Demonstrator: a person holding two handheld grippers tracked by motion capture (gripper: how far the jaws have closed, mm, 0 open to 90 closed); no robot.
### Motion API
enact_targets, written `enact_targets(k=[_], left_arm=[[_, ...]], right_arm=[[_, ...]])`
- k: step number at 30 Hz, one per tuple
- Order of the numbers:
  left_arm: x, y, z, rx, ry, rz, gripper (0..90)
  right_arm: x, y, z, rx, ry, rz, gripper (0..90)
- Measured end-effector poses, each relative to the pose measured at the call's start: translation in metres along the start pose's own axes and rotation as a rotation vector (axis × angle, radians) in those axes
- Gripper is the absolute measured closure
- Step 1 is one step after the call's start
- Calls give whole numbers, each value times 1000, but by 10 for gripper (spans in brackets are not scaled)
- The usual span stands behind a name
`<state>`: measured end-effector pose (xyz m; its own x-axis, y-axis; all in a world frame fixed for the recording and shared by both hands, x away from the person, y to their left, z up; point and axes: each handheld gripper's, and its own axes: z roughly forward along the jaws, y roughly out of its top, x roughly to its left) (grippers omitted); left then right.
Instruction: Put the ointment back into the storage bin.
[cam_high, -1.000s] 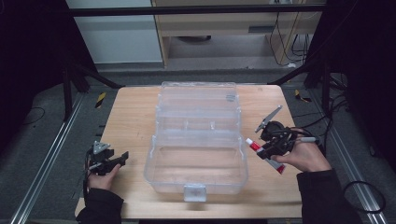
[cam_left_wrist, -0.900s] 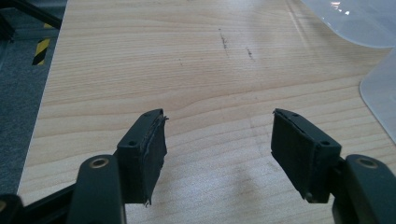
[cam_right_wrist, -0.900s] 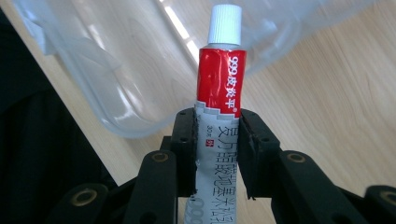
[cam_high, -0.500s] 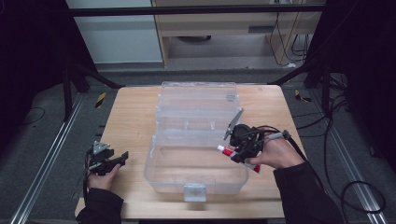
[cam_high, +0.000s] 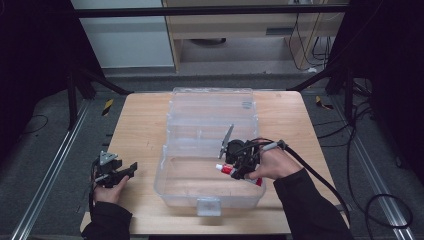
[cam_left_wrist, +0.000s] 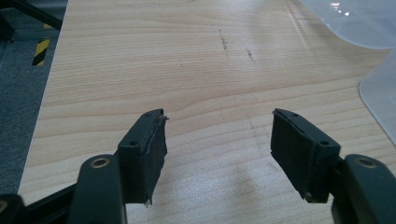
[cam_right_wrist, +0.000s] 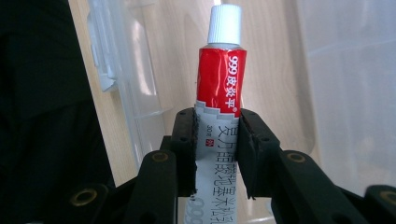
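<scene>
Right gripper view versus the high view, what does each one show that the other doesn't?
Right gripper view: the print on the red-and-white ointment tube and both pads pressing its sides. High view: the left tongs open over the wooden table, and the clear plastic box's open lid. Both: the right tongs holding the white-capped tube over the box.

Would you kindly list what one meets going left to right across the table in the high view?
Left gripper → clear box → tube → right gripper → right hand.
</scene>
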<state>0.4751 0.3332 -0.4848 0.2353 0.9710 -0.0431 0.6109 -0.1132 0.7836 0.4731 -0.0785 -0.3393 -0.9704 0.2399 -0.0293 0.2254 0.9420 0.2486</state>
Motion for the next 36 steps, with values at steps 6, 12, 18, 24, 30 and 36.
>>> enact_targets(k=[6,12,18,24,30,36], left_arm=[[0,0,0,0,0,0,355],[0,0,0,0,1,0,355],[0,0,0,0,1,-1,356],[0,0,0,0,1,-1,356],[0,0,0,0,1,0,356],[0,0,0,0,1,1,356]], right_arm=[[3,4,15,25,17,-38,696],[6,3,26,45,29,-66,696],[5,0,33,51,36,-74,695],[6,-3,44,56,44,-86,696],[6,-5,52,70,55,-91,696],[8,-8,60,74,61,-113,696]])
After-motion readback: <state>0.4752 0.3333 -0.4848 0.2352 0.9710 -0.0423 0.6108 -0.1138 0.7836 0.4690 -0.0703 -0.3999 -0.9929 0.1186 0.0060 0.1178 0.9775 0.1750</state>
